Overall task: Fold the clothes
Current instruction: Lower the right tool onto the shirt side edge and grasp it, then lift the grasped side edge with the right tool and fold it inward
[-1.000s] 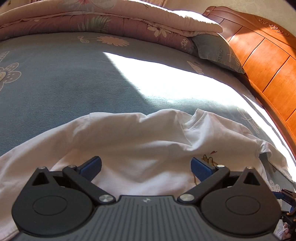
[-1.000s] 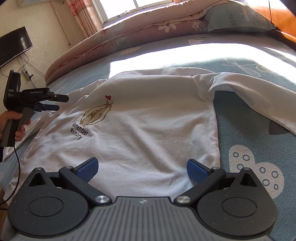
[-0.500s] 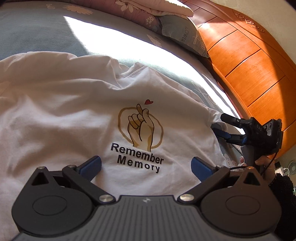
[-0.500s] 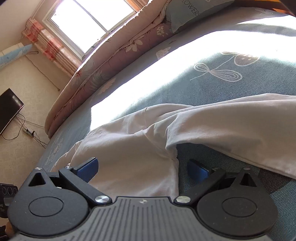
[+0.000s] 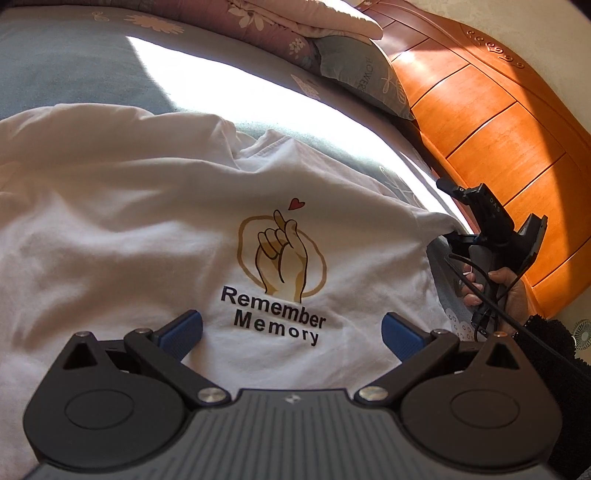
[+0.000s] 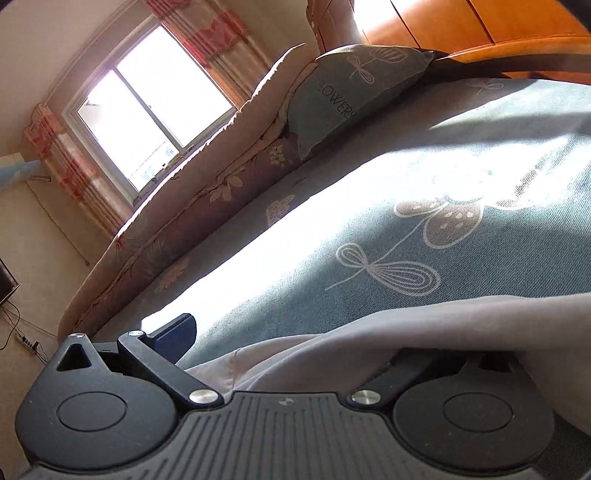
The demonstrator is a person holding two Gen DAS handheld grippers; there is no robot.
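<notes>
A white T-shirt (image 5: 140, 221) with a finger-heart print and "Remember Memory" lies spread on the blue bed. My left gripper (image 5: 291, 332) is open, hovering just above the print near the hem. My right gripper (image 5: 452, 210) shows at the shirt's right sleeve edge in the left wrist view, jaws apart around the cloth. In the right wrist view the right gripper (image 6: 291, 350) is wide open, with a fold of the shirt (image 6: 406, 332) lying between the jaws and covering the right finger.
The blue patterned bedsheet (image 6: 388, 229) has a bright sun patch. A rolled pink quilt (image 5: 295, 26) and a blue pillow (image 5: 362, 74) lie at the far side. An orange wooden headboard (image 5: 498, 122) runs along the right. A window (image 6: 147, 107) is at the back left.
My left gripper has swung from the shirt's far edge to over the print. My right gripper has dropped low to the sleeve, and cloth now lies between its jaws.
</notes>
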